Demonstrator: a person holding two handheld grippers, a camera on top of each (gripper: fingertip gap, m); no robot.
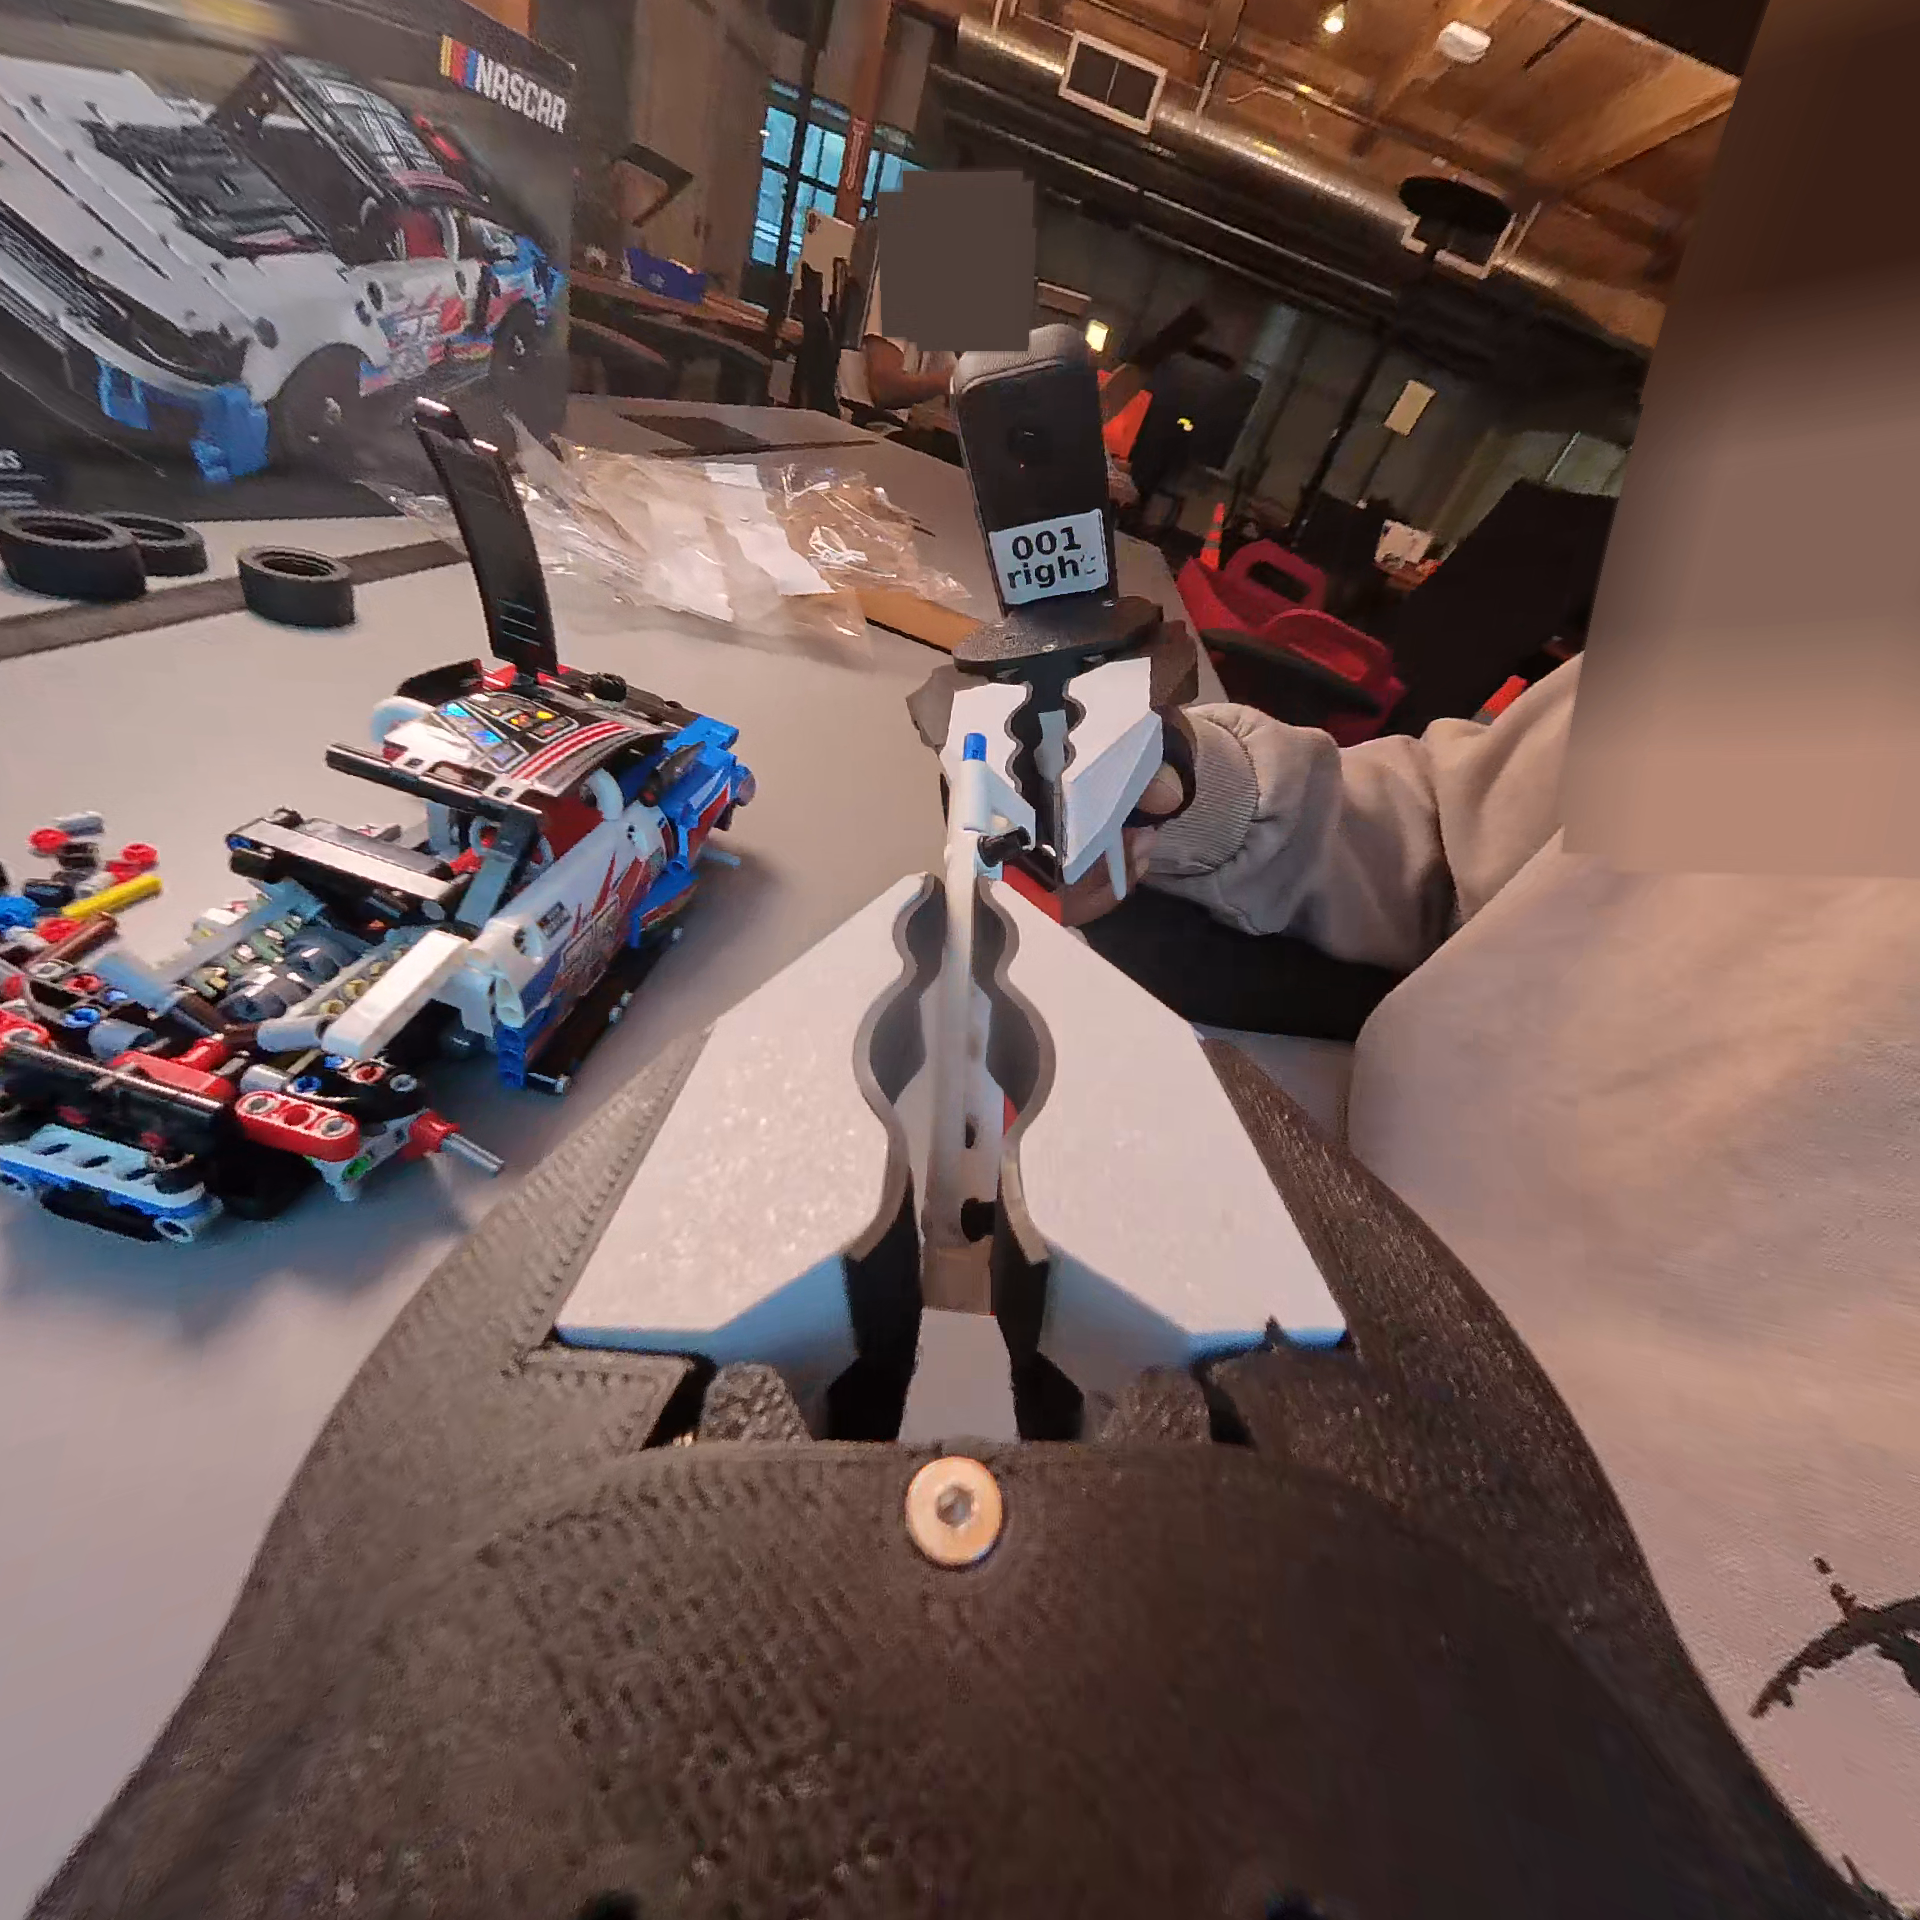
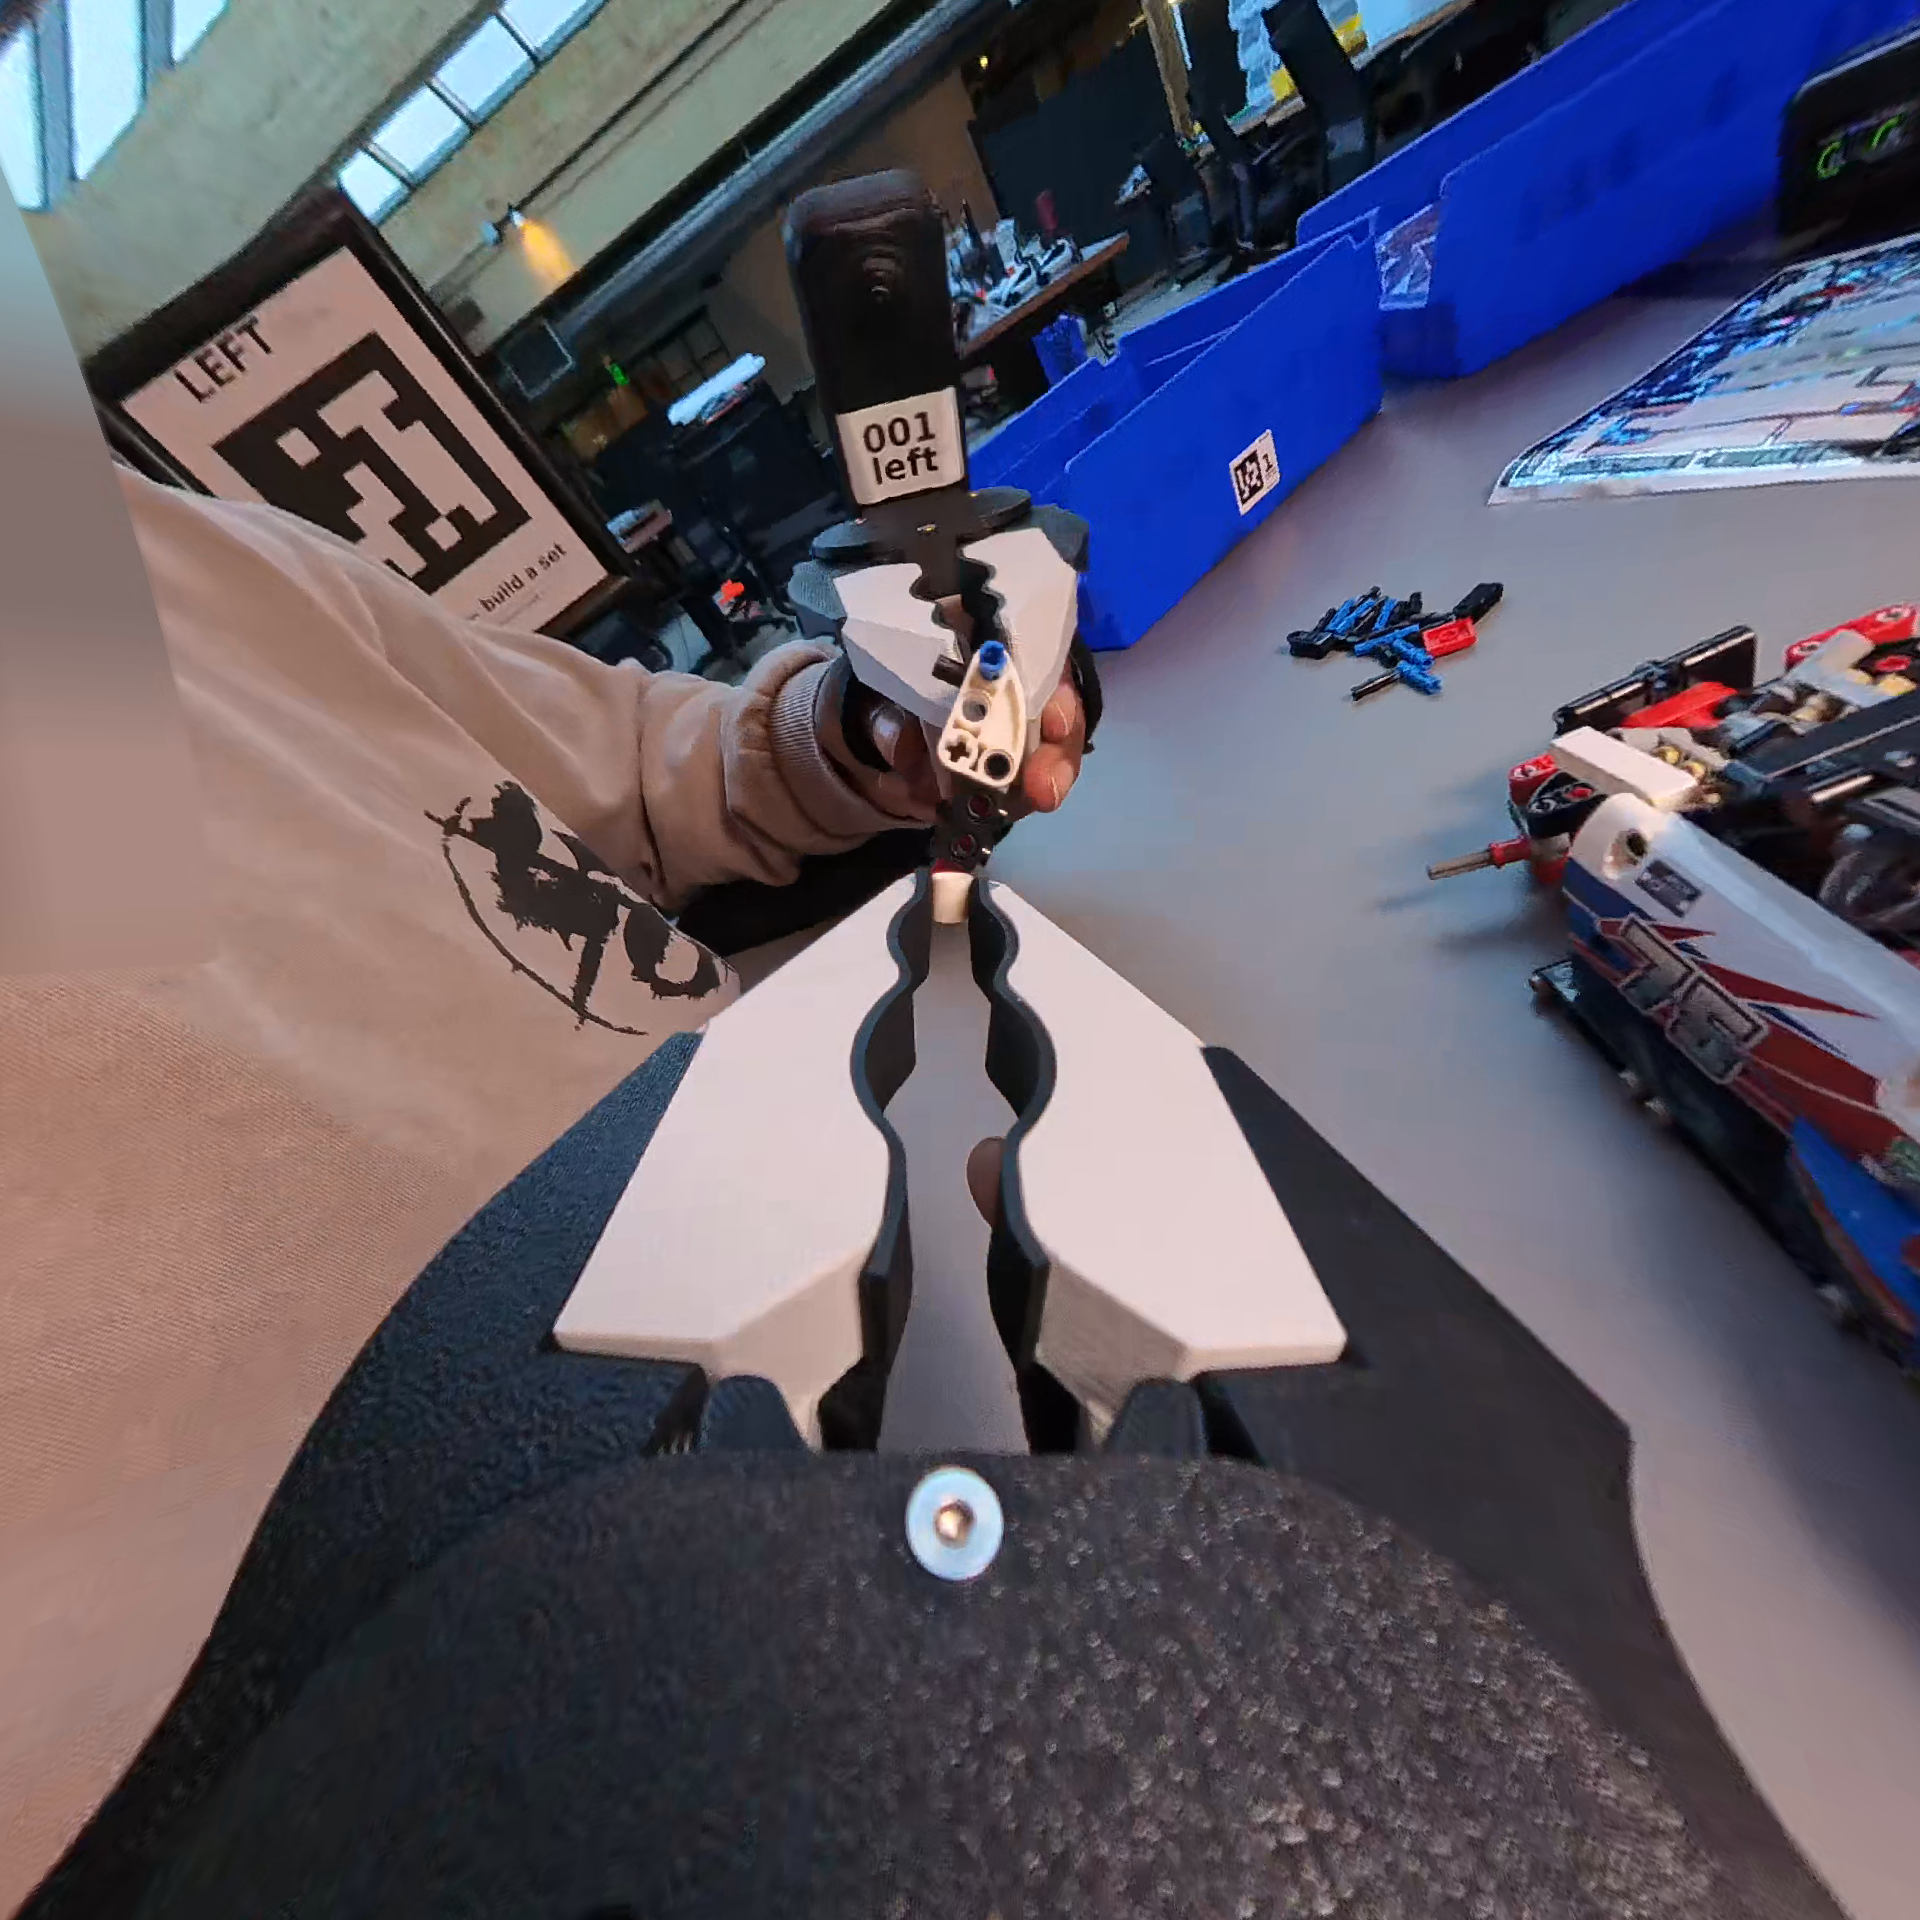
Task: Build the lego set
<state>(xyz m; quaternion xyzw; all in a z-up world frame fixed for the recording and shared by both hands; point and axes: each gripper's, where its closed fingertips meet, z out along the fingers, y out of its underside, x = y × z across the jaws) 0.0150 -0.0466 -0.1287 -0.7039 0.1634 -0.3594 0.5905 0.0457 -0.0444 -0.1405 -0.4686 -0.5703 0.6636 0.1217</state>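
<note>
**Operator:** What have I got between the fingers?

**Coach:** Your left gripper (image 1: 961,904) is clamped along a small white-and-black plastic Lego sub-assembly (image 2: 977,727), held in the air above the near edge of the grey table (image 1: 312,1351). Your right gripper (image 2: 951,888) pinches its other end with just the tips, and behind the tips the fingers stand apart. So both tools hold the one piece between them, close to your chest.

**Operator:** How will it handle?

**Coach:** I'd judge it light, stiff and slick. The plastic won't bend, but the joints could pop apart if you twist the two ends against each other. Take hold on the flat faces, not on the small blue pin (image 2: 989,657) sticking out of the white end. That pin probably needs to stay free for mating.

**Operator:** And further out?

**Coach:** The part-built white, red and blue Lego race car (image 1: 499,914) sits on the table to your left. Loose small coloured pieces (image 1: 73,873) lie past it, then black rubber tyres (image 1: 296,584), crumpled clear bags (image 1: 707,540) and the printed box (image 1: 260,260).

**Operator:** Anything you can't make out?

**Coach:** Your right tips cover the pale stub they grip, so I can't tell what it is. The car's nose is cut off in both views. I can't see where this piece belongs.
</note>
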